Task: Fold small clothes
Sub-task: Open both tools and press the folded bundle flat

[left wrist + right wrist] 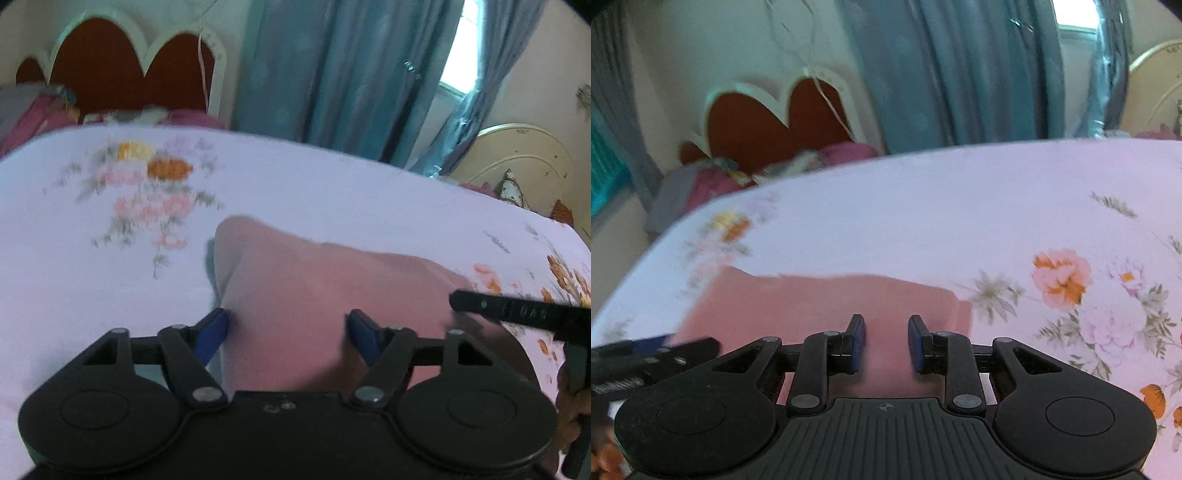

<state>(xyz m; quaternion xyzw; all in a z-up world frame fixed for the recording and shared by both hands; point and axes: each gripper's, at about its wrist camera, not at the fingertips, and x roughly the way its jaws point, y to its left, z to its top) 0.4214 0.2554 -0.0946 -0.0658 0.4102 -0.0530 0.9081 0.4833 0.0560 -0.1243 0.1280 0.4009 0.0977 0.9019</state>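
Pink cloth [827, 306] on floral bedsheet [923, 206], headboard [122, 62], blue curtains [332, 66] behind.

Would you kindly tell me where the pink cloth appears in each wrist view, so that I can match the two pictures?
Left wrist view: the pink cloth lies lower centre, bunched up, just ahead of the open blue-padded fingers.
Right wrist view: the pink cloth lies lower left of centre, spread flat, running under the fingers.
Shared landmark: the red scalloped headboard behind the floral bedsheet.
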